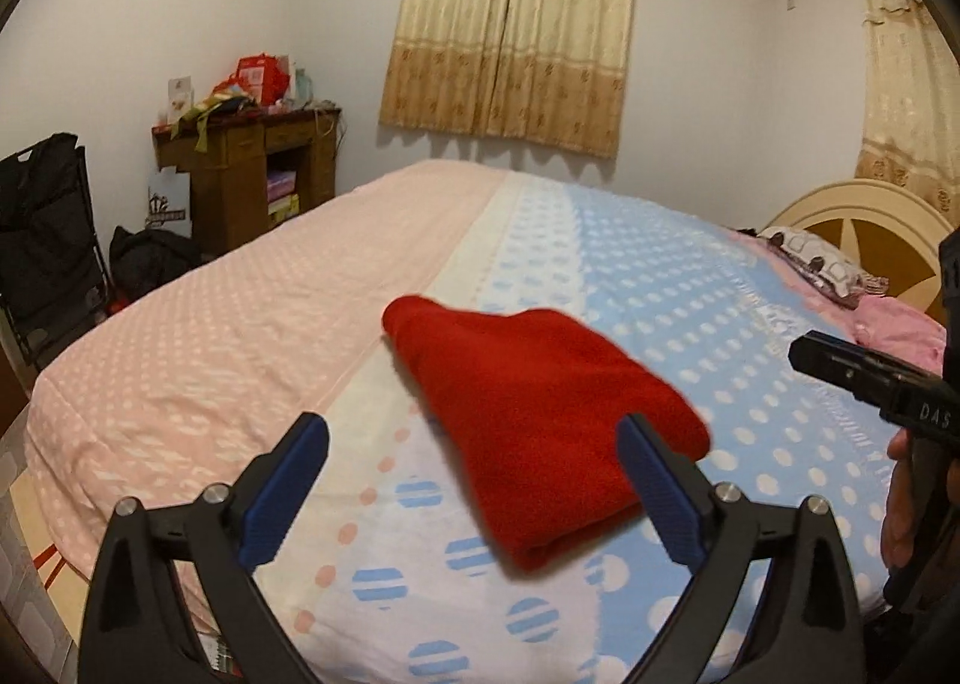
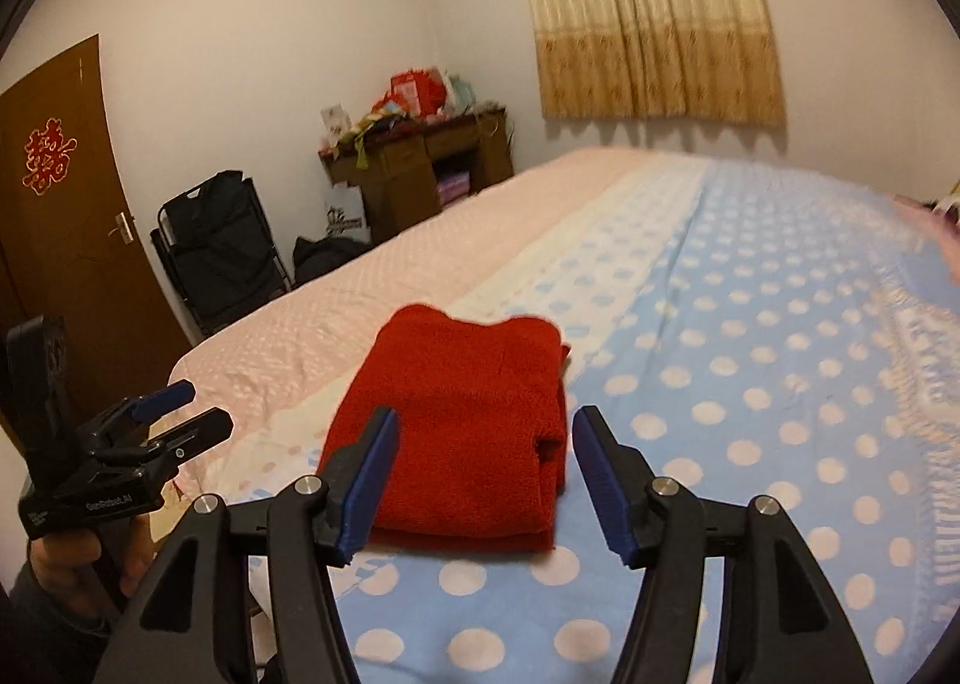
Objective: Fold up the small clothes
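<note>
A red garment (image 1: 540,414) lies folded into a compact rectangle on the bed's blue and pink dotted sheet (image 1: 750,336). My left gripper (image 1: 474,444) is open and empty, hovering just short of the garment's near edge. In the right wrist view the same garment (image 2: 462,420) lies flat ahead, with a loose edge at its right side. My right gripper (image 2: 486,444) is open and empty, its blue pads (image 2: 372,480) held on either side of the near edge, above the cloth. The left gripper (image 2: 180,408) also shows at the left, held off the bed.
A pillow (image 1: 816,258) and pink cloth (image 1: 900,330) lie by the headboard (image 1: 864,210). A cluttered wooden desk (image 1: 252,168), a black folding chair (image 1: 42,240) and a brown door (image 2: 54,240) stand beyond the bed's left side.
</note>
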`<state>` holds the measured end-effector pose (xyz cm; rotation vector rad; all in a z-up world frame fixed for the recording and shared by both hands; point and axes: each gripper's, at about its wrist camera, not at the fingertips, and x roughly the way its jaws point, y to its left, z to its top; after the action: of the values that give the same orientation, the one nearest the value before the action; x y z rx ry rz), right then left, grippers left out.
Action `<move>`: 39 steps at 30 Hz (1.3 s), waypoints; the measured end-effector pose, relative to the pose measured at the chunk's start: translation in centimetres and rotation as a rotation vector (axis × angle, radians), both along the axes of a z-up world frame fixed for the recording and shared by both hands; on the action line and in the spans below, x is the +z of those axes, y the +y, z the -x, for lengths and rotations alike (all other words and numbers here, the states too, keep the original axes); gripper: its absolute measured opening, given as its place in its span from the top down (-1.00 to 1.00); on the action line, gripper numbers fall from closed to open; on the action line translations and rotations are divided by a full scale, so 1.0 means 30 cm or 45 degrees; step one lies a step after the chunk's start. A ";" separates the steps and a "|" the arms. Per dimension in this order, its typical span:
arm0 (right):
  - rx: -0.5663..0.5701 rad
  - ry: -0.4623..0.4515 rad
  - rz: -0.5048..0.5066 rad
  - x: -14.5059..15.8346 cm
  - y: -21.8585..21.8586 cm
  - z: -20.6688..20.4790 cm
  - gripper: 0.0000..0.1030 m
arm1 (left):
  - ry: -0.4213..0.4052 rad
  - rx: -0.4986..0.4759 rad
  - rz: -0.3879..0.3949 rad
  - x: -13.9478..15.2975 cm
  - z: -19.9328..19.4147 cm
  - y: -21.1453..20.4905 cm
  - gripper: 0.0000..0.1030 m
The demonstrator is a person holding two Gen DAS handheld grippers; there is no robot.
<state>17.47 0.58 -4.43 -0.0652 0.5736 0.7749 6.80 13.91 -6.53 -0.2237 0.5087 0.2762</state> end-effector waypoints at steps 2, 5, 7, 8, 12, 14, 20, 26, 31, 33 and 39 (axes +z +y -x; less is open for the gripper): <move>-0.008 -0.022 -0.004 0.019 -0.015 0.030 -0.27 | -0.019 -0.011 -0.004 0.015 0.014 -0.008 -0.92; -0.023 -0.024 -0.009 0.034 -0.035 0.057 -0.28 | -0.033 -0.026 -0.008 0.027 0.027 -0.024 -0.92; -0.031 -0.025 -0.011 0.035 -0.028 0.064 -0.28 | -0.043 -0.034 -0.013 0.030 0.035 -0.040 -0.92; -0.034 -0.029 -0.012 0.037 -0.031 0.067 -0.28 | -0.046 -0.038 -0.014 0.033 0.035 -0.043 -0.92; -0.047 -0.068 0.006 0.043 -0.024 0.085 -0.28 | -0.060 -0.053 -0.029 0.042 0.038 -0.060 -0.92; -0.044 -0.077 0.015 0.044 -0.019 0.090 -0.28 | -0.059 -0.062 -0.032 0.042 0.035 -0.066 -0.93; -0.039 -0.074 0.024 0.034 -0.018 0.106 -0.28 | -0.051 -0.064 -0.027 0.029 0.037 -0.078 -0.93; -0.036 -0.068 0.021 0.034 -0.018 0.117 -0.28 | -0.047 -0.072 -0.030 0.027 0.039 -0.095 -0.93; -0.035 -0.064 0.019 0.034 -0.017 0.124 -0.28 | -0.048 -0.072 -0.029 0.027 0.040 -0.098 -0.93; -0.036 -0.063 0.018 0.031 -0.019 0.125 -0.28 | -0.048 -0.075 -0.031 0.027 0.040 -0.098 -0.93; -0.033 -0.049 0.023 0.012 -0.020 0.135 -0.29 | -0.041 -0.081 -0.030 0.023 0.035 -0.106 -0.93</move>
<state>13.42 -0.04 -4.08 -0.0892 0.5444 0.7416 5.76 10.72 -5.85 -0.1883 0.4799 0.2159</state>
